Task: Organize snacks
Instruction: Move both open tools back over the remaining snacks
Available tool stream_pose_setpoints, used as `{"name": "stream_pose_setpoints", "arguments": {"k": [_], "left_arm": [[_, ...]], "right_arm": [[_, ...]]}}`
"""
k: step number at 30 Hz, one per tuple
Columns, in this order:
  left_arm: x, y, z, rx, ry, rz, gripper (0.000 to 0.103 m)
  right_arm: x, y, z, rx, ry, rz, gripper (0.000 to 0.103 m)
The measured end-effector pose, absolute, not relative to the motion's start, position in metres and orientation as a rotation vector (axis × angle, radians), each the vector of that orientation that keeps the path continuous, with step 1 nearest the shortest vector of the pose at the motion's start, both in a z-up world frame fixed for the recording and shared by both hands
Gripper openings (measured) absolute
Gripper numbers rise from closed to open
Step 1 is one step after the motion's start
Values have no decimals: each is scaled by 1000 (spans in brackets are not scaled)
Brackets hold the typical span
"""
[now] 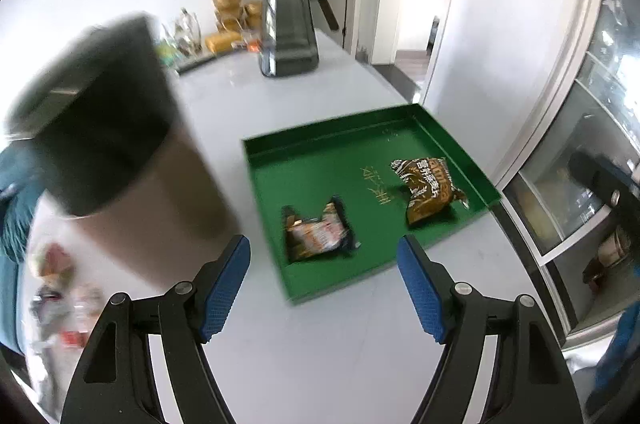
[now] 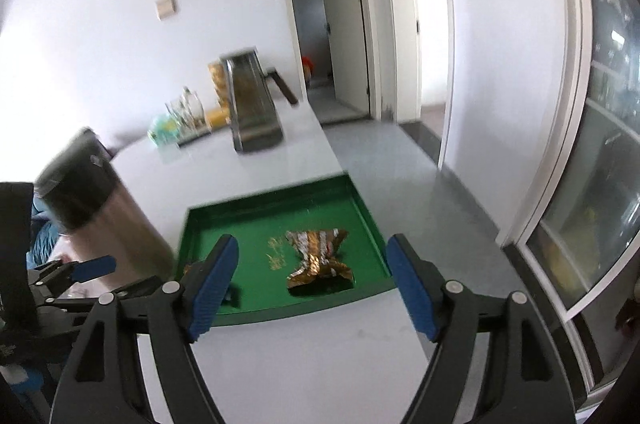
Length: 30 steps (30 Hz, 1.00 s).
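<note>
A green tray [image 1: 320,168] lies on the white table near its right edge. Two snack packets rest in it: an orange-brown one [image 1: 316,234] at the near left and a brown one [image 1: 428,190] at the right. My left gripper [image 1: 323,244] hangs above the tray's near side, open, with nothing between its blue pads. In the right wrist view the tray [image 2: 248,224] shows the brown-gold packet [image 2: 320,258], and my right gripper [image 2: 312,242] hovers over it wide open and empty. The other packet is mostly hidden behind a finger.
A tall beige flask with a black lid [image 1: 120,152] [image 2: 104,212] stands close to the tray's left side. Loose snacks [image 1: 60,288] lie blurred at the near left. A metal jug [image 1: 288,24] and golden jars [image 1: 230,8] stand at the back. The table edge drops to the floor [image 2: 400,176] on the right.
</note>
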<state>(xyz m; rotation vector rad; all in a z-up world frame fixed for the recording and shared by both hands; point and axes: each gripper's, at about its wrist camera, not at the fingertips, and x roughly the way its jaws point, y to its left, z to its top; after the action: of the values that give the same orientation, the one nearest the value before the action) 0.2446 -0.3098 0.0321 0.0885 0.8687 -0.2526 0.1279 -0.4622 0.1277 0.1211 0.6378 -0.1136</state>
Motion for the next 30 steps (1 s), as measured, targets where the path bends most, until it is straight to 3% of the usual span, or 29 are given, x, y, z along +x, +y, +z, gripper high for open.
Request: {"name": "stream_pose_setpoints", "arguments": {"k": [5,9,13,20,30], "left_arm": [[202,-229,88,121,761,-199,71],[166,-126,127,104,676,-90,85],[137,-18,137,89,651,44,86],[101,107,87,58,737,131,86],[115,123,-36,96,950,-22,86]], "right_arm": [[83,-428,188,75,511,-93,103],[59,-383,218,28,463,-39,103],[43,-317,225,-29,450,14,103],[40,-206,186,-33,548,112,103],[74,-79,83,-100,817,275,103]]}}
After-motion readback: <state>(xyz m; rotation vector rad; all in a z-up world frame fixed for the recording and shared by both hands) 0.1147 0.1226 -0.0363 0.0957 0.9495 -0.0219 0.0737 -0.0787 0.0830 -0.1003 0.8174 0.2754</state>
